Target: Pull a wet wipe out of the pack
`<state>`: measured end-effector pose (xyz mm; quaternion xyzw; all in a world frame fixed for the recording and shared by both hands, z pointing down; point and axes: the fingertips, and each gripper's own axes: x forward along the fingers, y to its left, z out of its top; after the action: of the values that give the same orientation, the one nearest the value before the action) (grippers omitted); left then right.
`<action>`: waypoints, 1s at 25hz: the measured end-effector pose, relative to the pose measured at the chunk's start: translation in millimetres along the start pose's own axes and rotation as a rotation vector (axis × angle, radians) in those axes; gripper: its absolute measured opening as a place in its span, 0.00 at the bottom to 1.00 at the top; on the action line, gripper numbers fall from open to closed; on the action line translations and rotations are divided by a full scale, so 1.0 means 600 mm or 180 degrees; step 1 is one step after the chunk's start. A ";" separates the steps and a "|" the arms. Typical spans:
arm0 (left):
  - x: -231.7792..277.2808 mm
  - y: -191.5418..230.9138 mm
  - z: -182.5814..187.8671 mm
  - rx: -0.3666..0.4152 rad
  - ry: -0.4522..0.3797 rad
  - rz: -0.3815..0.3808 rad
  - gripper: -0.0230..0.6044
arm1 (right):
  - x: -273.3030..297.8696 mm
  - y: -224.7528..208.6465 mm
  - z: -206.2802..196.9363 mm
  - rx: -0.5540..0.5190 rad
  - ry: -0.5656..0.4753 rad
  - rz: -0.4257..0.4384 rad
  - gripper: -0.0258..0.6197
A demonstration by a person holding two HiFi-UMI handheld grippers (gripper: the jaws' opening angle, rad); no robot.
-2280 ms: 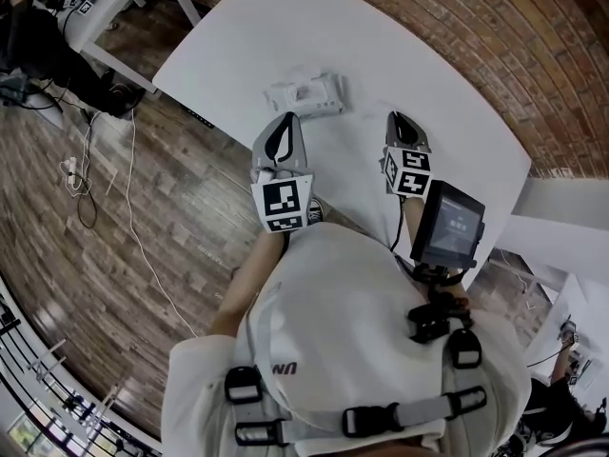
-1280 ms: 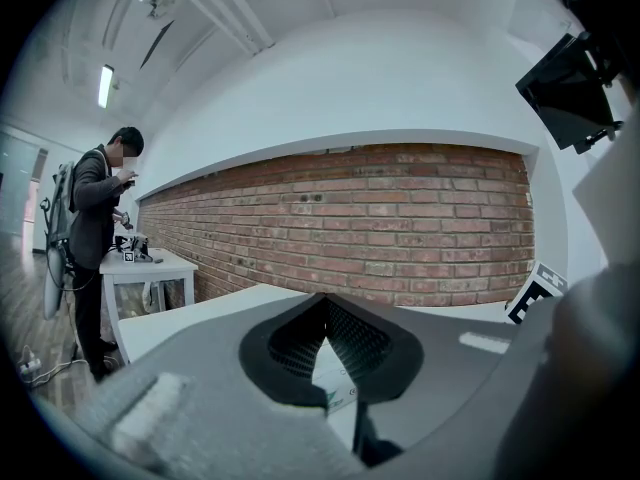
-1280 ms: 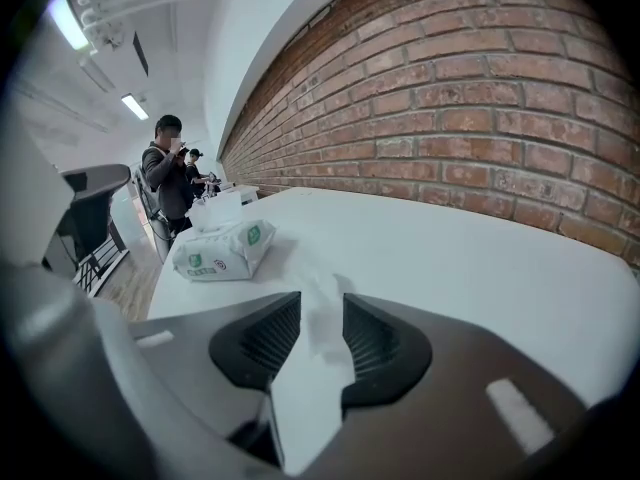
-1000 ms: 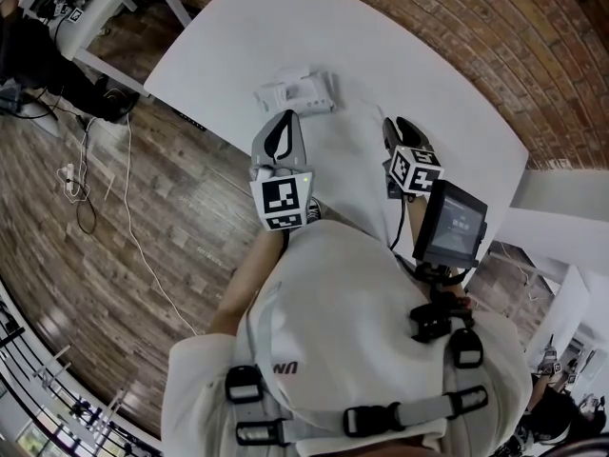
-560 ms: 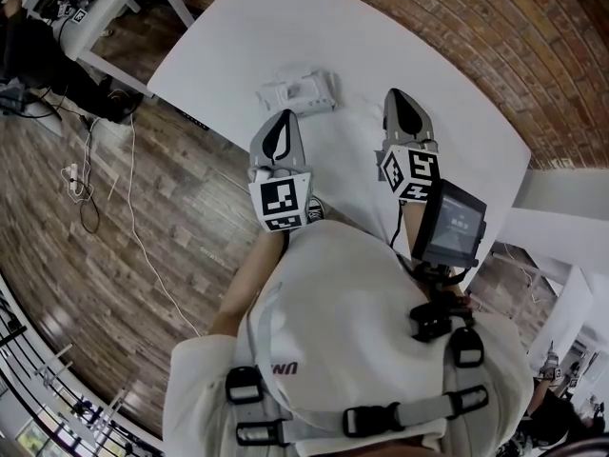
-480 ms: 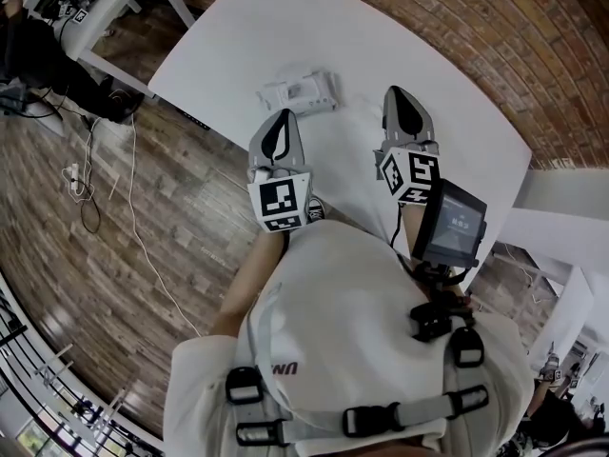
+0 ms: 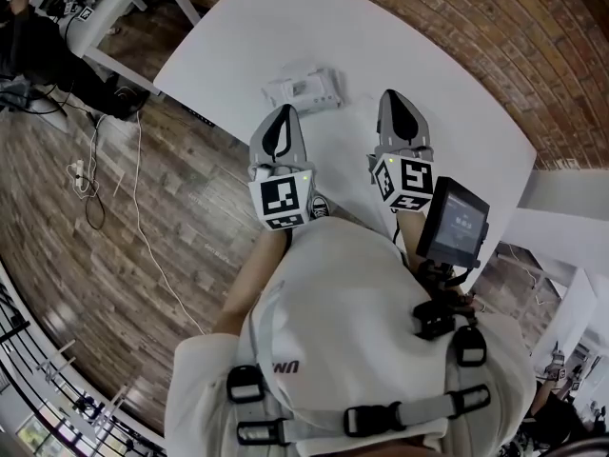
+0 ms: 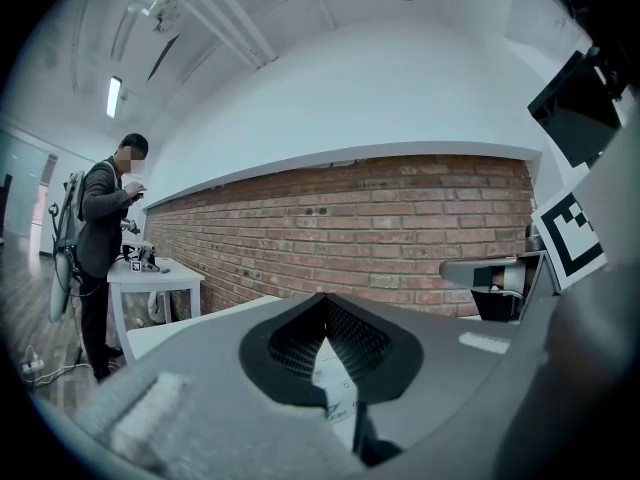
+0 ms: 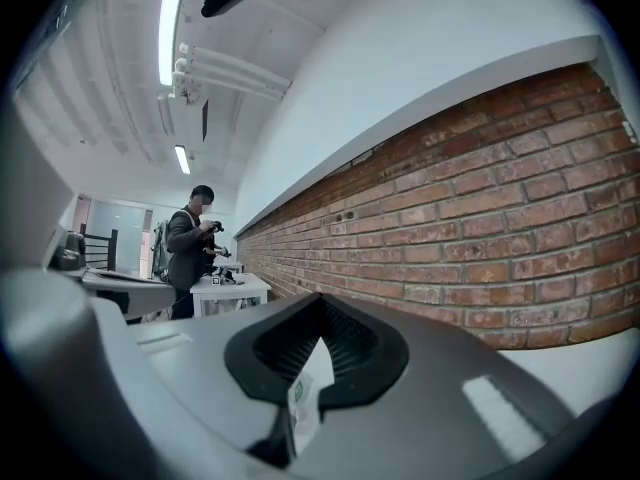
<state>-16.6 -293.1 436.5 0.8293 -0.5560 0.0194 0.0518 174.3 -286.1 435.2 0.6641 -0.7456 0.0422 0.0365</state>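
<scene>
Here, the pack [image 7: 303, 89] lies flat on the white table [image 7: 428, 46], close to the edge that borders the wood floor [image 7: 114, 255]. No gripper touches it. From the head view I cannot tell whether a wipe sticks out of it.

The left gripper [image 7: 283, 114] hangs just short of the pack, its tip aimed at the pack's near side with a strip of bare table between them. Its jaws are pressed together, tips meeting and nothing clamped. In the left gripper view a bit of white surface with green print shows through the slot below the tips. I cannot tell what it is.

The right gripper [image 7: 392, 96] is off to the pack's right, over the table and well clear of the pack. Its jaws are also pressed together, with nothing pinched at the tips. A white slip with a green mark shows in the slot beneath them, and it too is unclear.

Both grippers point roughly level toward the brick wall [image 8: 400, 218]. A dark screen [image 7: 455, 225] sits behind the right gripper's cube [image 7: 404, 181].

Far off, a person [image 9: 190, 258] stands by a side table [image 9: 230, 286].
</scene>
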 end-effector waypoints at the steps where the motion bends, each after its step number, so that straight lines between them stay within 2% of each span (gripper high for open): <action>1: 0.000 0.000 -0.001 0.0002 0.0006 0.0001 0.04 | 0.000 0.003 0.004 -0.0011 -0.0010 0.0006 0.05; 15: 0.001 0.003 0.006 0.0032 -0.0018 -0.0010 0.04 | 0.001 0.000 -0.012 -0.0075 0.0060 -0.0008 0.05; 21: 0.000 0.005 0.002 0.0006 0.0027 -0.0011 0.04 | 0.008 0.020 0.037 -0.0175 -0.0058 0.0083 0.05; 25: 0.002 0.006 0.010 0.0014 -0.0017 -0.0010 0.04 | 0.007 0.008 0.005 -0.0131 0.0027 0.0027 0.05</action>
<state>-19.7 -295.9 430.9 0.8304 -0.5548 0.0183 0.0485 168.9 -290.0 432.9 0.6598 -0.7490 0.0298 0.0531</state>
